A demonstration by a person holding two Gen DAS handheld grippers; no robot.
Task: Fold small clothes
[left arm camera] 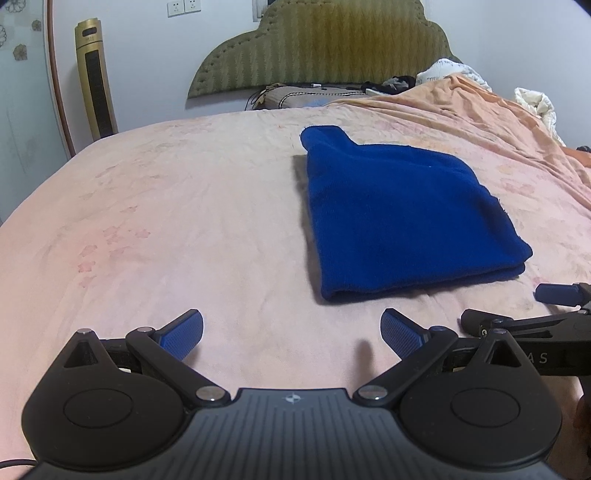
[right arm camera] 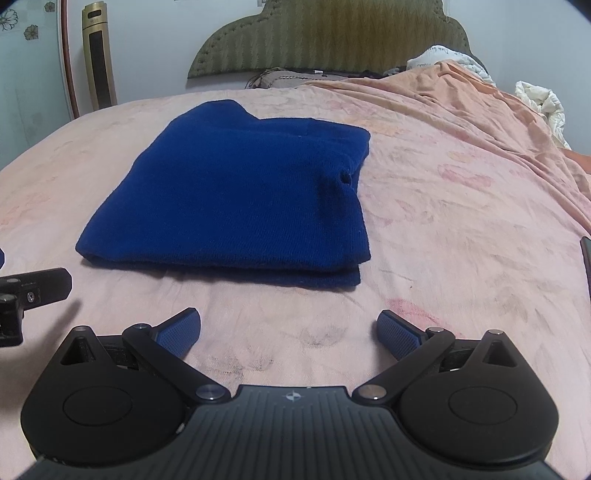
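We hold both jaws released, left gripper and right gripper empty, the folded deep-blue knitted garment just ahead on the pink bed sheet; careless regrasping could undo its layers.

Pink bedsheet, green headboard, tower fan

A blue garment lies folded flat on the pink sheet, left of centre, its layered edge nearest. The right gripper hovers near it with fingers spread wide, holding nothing. The left gripper pokes in at the left edge. A headboard stands far behind.
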